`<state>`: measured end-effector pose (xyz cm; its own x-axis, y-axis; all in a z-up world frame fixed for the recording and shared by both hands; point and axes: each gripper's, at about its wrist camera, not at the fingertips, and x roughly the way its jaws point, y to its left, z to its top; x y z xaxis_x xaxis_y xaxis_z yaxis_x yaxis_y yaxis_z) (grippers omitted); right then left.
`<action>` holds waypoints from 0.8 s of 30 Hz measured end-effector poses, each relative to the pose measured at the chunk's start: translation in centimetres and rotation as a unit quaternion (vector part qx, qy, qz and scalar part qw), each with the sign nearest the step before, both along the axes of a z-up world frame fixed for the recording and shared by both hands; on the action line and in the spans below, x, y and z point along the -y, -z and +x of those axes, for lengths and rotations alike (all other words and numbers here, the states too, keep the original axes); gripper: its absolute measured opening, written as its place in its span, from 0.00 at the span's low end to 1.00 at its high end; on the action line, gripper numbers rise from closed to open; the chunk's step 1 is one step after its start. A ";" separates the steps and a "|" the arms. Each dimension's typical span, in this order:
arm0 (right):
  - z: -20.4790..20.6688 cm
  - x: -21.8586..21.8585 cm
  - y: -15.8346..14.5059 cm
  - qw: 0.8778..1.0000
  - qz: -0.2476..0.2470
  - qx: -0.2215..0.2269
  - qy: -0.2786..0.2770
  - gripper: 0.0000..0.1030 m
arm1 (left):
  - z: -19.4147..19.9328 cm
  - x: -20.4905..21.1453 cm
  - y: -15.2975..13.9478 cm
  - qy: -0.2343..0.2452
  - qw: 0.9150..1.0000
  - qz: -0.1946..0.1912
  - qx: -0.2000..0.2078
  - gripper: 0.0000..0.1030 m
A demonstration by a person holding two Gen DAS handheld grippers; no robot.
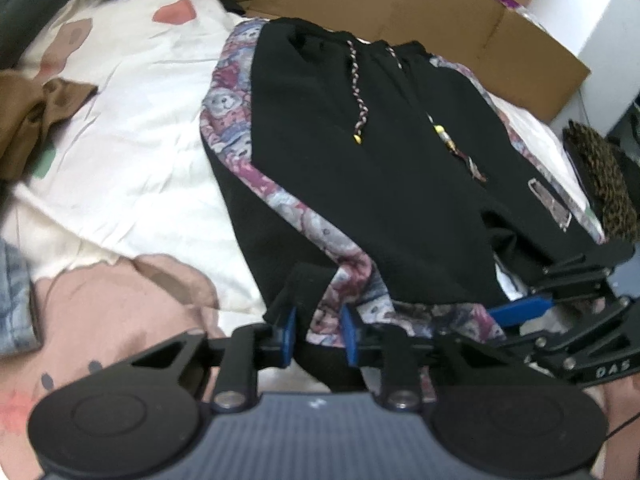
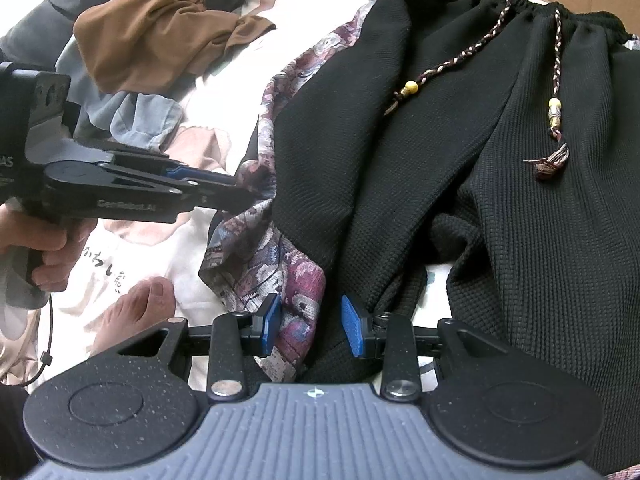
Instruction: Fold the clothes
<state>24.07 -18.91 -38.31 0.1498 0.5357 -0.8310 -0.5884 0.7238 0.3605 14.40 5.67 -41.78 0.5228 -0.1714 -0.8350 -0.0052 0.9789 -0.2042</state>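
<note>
**Both grippers at the hem of the black trousers**

While the left wrist view took in the whole garment, I saw the black knit trousers with floral side panels [image 1: 360,152] spread across the cream patterned bedsheet [image 1: 132,152], waistband away from me and against a flattened brown cardboard box [image 1: 460,20]. That view alone showed a leopard-print item [image 1: 604,184] at the bed's right edge. My left gripper [image 1: 318,336] had its blue pads apart, with a floral fold of the trouser hem lying between them; I could not tell whether either pad touched the cloth.

From the right wrist view came things the other camera hid or showed only in part: a crumpled brown garment [image 2: 160,36] and a pale blue garment [image 2: 140,120] lying on the sheet left of the trousers, a bare foot [image 2: 136,308], and the braided drawstring with yellow beads [image 2: 554,80] close up. My right gripper [image 2: 310,322] stood with its pads apart, floral panel and black knit bunched in the gap. Seen side-on there, the left gripper's tips sat against the floral edge, though their gap was hidden.
</note>
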 end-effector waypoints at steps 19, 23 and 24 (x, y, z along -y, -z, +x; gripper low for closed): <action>-0.4 1.6 -1.8 1.000 0.026 -0.015 -0.004 0.40 | -3.4 -4.0 -5.6 0.031 0.999 0.018 -0.018 0.06; -0.1 2.5 -1.9 0.999 0.030 -0.024 -0.002 0.40 | -4.4 -5.6 -6.7 -0.004 1.000 0.016 -0.025 0.05; -0.1 2.7 -1.9 0.999 0.030 -0.026 -0.002 0.40 | -4.7 -5.9 -6.9 -0.011 0.999 0.018 -0.026 0.05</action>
<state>23.98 -21.62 -36.37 0.1048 0.5857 -0.8037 -0.5707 0.6973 0.4337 9.70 11.60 -34.90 0.4814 -0.1296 -0.8668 -0.0361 0.9852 -0.1674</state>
